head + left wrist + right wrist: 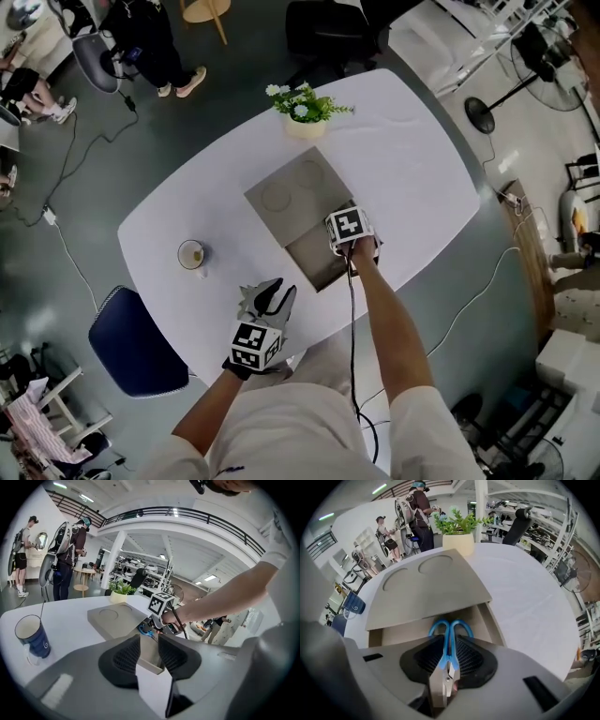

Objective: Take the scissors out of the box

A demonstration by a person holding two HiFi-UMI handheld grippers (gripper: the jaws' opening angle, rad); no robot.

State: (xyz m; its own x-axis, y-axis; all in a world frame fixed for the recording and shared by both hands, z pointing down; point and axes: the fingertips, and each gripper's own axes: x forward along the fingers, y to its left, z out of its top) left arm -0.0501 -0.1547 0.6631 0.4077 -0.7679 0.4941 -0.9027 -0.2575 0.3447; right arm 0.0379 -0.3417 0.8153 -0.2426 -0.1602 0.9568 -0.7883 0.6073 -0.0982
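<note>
- Your right tool (449,644) is clenching the scissors (451,623) across the shanks. The blue handle loops are pointing away from you and the steel blades are running back between the pads.
- Your left tool (149,639) is standing released, its pads apart with nothing pressed between them. It is hovering near the front edge of the surface (422,178), apart from the box.
- The scissors are hanging over the open part of the box (494,620), just below the edge of the lid (426,588), which is covering the far half.
- You are partway through, as I judge it: the grasp is made, but the scissors are not looking clear of the box walls. Raising them out and carrying them away is what remains.
- Farther out, a blue cup (32,637) and a potted plant (305,105) are sitting on the surface, well away from the box.
- No brand or wording is showing on the box, lid or scissors. The cup is carrying a pale swirl mark that I cannot read, and the cube (349,225) on your right tool is showing only a square black-and-white pattern.
</note>
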